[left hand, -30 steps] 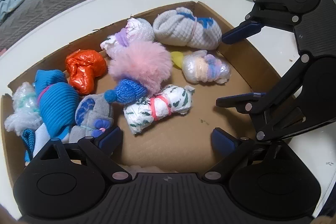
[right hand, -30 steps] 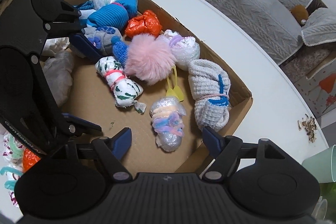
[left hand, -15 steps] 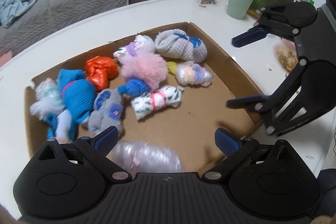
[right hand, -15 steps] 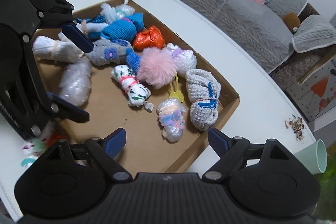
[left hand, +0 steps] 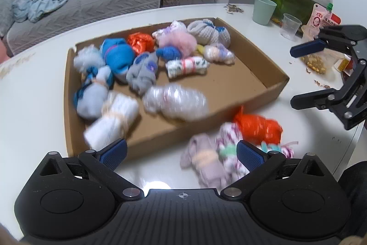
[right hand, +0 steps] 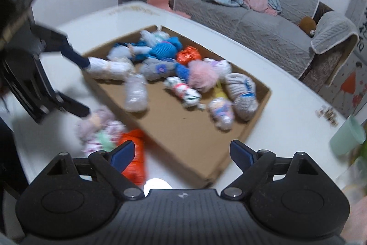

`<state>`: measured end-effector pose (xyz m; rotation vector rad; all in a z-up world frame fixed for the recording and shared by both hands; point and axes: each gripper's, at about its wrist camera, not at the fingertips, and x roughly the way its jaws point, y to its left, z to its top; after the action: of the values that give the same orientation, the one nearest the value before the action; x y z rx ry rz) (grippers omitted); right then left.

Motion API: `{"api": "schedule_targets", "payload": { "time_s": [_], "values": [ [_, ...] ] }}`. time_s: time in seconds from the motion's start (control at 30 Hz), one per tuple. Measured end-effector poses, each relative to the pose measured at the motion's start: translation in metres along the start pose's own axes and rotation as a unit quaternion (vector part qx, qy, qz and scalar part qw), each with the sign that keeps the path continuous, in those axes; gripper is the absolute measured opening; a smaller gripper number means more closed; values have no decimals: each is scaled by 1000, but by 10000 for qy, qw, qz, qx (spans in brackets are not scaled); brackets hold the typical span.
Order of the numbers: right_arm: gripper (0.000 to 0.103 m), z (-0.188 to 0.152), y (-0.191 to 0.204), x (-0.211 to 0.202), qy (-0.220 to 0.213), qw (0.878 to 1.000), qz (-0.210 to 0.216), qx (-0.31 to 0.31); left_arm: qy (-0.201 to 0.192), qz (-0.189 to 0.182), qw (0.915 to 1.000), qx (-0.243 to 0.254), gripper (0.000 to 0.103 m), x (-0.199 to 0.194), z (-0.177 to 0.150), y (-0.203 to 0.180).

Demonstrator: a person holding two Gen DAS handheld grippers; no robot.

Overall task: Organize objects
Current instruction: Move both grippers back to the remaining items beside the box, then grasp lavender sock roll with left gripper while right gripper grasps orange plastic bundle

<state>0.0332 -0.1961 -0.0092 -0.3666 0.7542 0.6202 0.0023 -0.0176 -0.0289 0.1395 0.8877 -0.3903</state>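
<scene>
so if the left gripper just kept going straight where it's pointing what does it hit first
Probably the near wall of the cardboard box, or the white table just before it. Its opening jaws are empty; depth is unclear.

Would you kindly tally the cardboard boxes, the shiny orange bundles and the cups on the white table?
Shallow brown cardboard box: 1
Shiny orange crinkly bundles: 2, one inside it, one outside it
Plastic cups: 2, mint green and clear
Total: 5
</scene>
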Motion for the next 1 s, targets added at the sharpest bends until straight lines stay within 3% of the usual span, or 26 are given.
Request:
{"api": "schedule_targets", "payload": {
  "time_s": [0.07, 0.2, 0.3, 0.5, 0.67, 0.83, 1.0],
  "values": [
    [86, -9, 4, -3, -176, 9995, 137, 233, -105, -22, 9999, -116, 102, 1, -14, -2],
    [74, -23, 10, 9, -304, 9975, 241, 589, -301, 66, 9992, -249, 101, 7, -33, -6],
    [63, -26, 12, 17, -345, 9963, 354, 700, -354, 71, 9988, -335, 99, 11, -35, -6],
    [57, -29, 16, 36, -188, 9953, 561, 773, -337, 76, 9991, -258, 99, 21, -29, -11],
    [35, -34, 15, 49, 15, 9934, 733, 888, -268, 15, 9994, -224, 97, 32, -26, -10],
    [30, -41, 20, 47, 15, 9940, 757, 795, -314, -147, 9992, -201, 88, 33, -29, -11],
    [29, -47, 20, 41, -69, 9939, 716, 831, -375, -383, 9986, -9, 53, 29, -31, -20]
  ]
}}
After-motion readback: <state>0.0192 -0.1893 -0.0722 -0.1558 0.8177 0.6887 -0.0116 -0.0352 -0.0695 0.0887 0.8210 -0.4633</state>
